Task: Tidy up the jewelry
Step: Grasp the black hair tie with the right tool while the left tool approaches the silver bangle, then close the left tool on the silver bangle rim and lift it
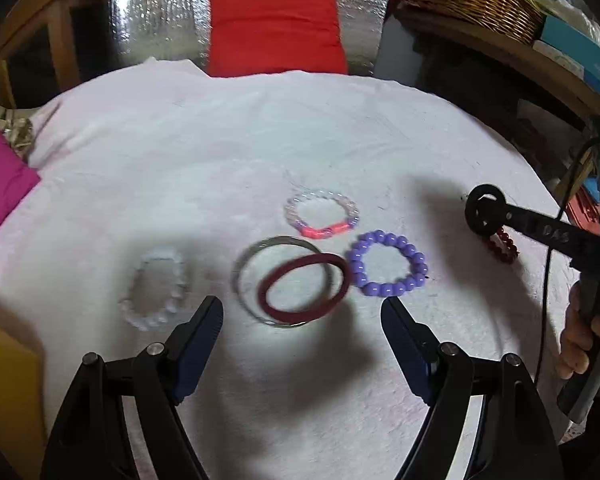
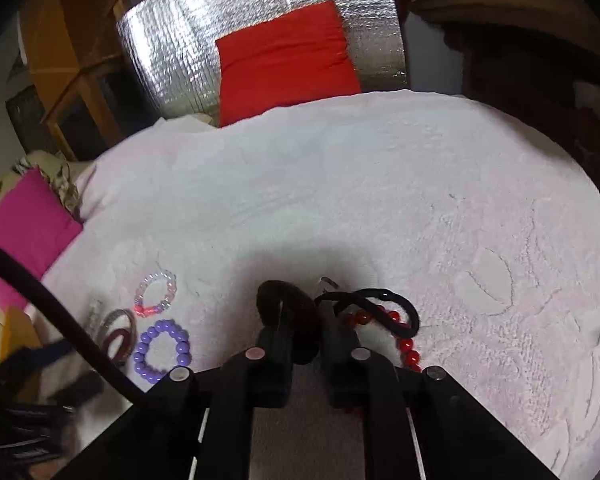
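From the left wrist, the left gripper (image 1: 302, 312) has its fingers spread wide and released above the white-clothed bench (image 1: 220, 152). A maroon bangle (image 1: 303, 288) overlapping a silver bangle (image 1: 260, 280) lies just ahead, between the fingertips; a purple bead bracelet (image 1: 388, 268) sits by the right fingertip.

From the right wrist, the right gripper (image 2: 300, 328) is clenched on a dark fuzzy hair tie (image 2: 296, 316). A black hair elastic (image 2: 380, 304) and red bead bracelet (image 2: 406, 346) lie touching its right finger.

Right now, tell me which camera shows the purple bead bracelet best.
The left wrist view: the purple bead bracelet lies whole and sharp, near centre. The right wrist view shows it smaller, low at the left, beside the cable.
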`<action>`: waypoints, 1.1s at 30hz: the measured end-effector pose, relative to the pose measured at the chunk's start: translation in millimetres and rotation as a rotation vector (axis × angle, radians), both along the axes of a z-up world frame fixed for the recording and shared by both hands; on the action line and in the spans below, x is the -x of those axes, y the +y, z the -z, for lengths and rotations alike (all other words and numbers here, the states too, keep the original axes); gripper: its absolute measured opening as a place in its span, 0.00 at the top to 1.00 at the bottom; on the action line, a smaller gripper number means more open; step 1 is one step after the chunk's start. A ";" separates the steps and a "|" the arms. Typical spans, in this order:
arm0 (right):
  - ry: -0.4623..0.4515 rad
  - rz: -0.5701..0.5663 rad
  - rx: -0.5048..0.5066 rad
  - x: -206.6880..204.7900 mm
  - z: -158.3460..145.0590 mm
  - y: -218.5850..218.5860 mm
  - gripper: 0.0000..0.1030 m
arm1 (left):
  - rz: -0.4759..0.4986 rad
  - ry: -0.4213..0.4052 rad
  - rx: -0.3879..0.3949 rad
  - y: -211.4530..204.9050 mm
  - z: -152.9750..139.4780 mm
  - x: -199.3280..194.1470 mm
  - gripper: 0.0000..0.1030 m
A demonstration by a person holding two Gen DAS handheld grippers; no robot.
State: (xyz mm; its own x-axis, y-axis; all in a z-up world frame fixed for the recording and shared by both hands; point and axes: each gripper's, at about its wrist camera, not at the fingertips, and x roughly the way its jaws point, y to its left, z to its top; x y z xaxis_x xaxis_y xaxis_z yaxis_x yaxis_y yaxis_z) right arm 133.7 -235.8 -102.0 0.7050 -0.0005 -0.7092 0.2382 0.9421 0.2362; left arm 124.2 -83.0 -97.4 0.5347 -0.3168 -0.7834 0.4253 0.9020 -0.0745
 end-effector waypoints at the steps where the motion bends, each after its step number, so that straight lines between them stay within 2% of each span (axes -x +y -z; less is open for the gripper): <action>1: -0.003 0.004 -0.013 1.7 -1.1 -2.3 0.88 | 0.005 -0.002 0.002 -2.4 0.4 -0.4 0.25; 3: -0.013 0.015 -0.050 7.6 -3.5 -10.1 0.88 | 0.021 0.001 0.006 -7.3 2.0 -1.6 0.48; 6: -0.027 0.017 -0.097 13.9 -8.2 -17.6 0.88 | 0.046 0.029 0.020 -11.5 7.7 -3.7 0.71; 7: -0.031 0.018 -0.111 16.3 -10.1 -19.2 0.88 | 0.050 0.033 0.019 -12.4 9.7 -4.3 0.75; 9: -0.033 0.019 -0.125 20.2 -13.9 -19.6 0.88 | 0.051 0.043 0.026 -11.0 10.7 -6.3 0.89; 13: -0.046 0.008 -0.150 26.9 -21.0 -16.8 0.88 | 0.057 0.071 0.125 0.9 4.3 -6.8 0.92; 16: -0.063 -0.017 -0.175 32.3 -25.7 -12.1 0.88 | 0.070 0.054 0.154 6.0 -3.1 -1.9 0.94; 21: -0.090 -0.068 -0.262 34.1 -29.0 -5.3 0.88 | 0.081 0.028 0.140 11.1 -8.5 5.5 0.94; 25: -0.067 -0.106 -0.367 34.4 -21.5 -3.4 0.88 | 0.076 0.017 0.086 8.1 -6.9 7.5 0.94; 28: -0.021 -0.124 -0.405 35.2 -11.2 -1.9 0.86 | 0.067 0.026 0.036 4.7 -1.6 3.3 0.83; 33: 0.100 -0.143 -0.379 28.6 6.7 1.5 0.85 | 0.027 0.022 0.002 12.6 0.5 -1.6 0.65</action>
